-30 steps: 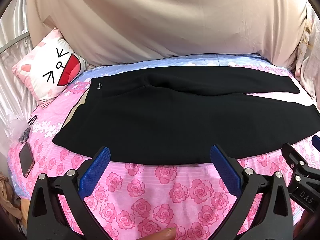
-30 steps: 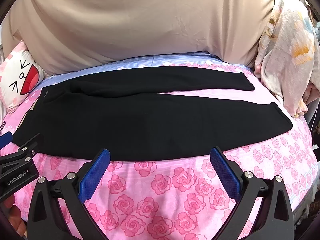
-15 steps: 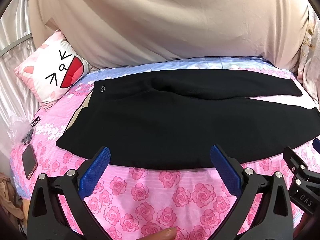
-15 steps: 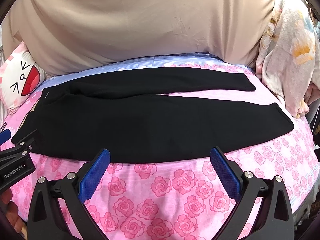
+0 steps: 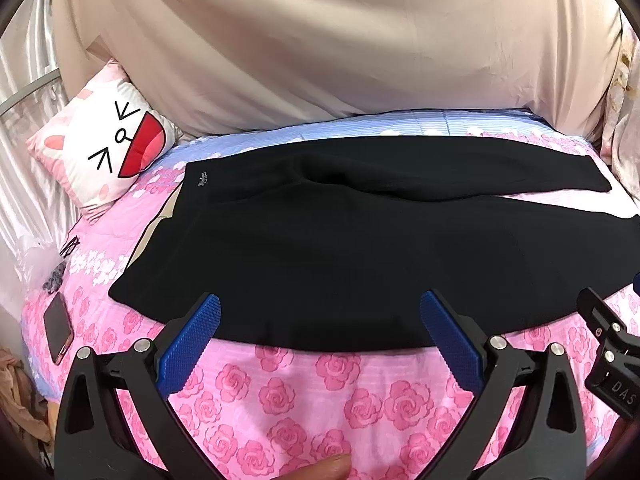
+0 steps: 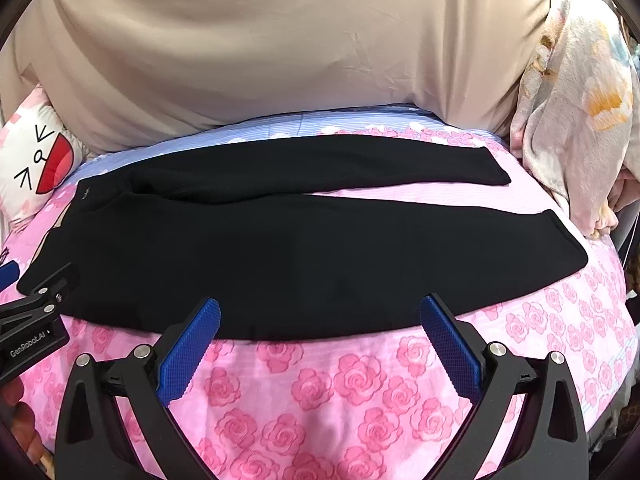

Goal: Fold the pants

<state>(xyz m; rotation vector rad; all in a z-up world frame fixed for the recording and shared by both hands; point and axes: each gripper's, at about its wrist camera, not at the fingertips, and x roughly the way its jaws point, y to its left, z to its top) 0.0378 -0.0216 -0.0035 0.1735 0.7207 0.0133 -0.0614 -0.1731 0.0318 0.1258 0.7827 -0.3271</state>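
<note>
Black pants (image 5: 340, 248) lie flat across the pink rose bedspread (image 5: 304, 396), waistband to the left, both legs stretching right and spread apart at the cuffs. They also show in the right wrist view (image 6: 304, 248). My left gripper (image 5: 320, 312) is open and empty, its blue fingertips just over the pants' near edge. My right gripper (image 6: 320, 312) is open and empty over the near edge of the front leg. Part of the right gripper shows at the left view's right edge (image 5: 612, 352), and part of the left gripper shows at the right view's left edge (image 6: 32, 320).
A white cartoon-face pillow (image 5: 108, 148) leans at the back left. A beige sheet (image 5: 340, 48) hangs behind the bed. A phone (image 5: 58, 328) lies near the bed's left edge. A floral blanket (image 6: 576, 112) is heaped at the right.
Both grippers have moved forward a little toward the pants; their tips now overlap the pants' near edge. Both stay open.
</note>
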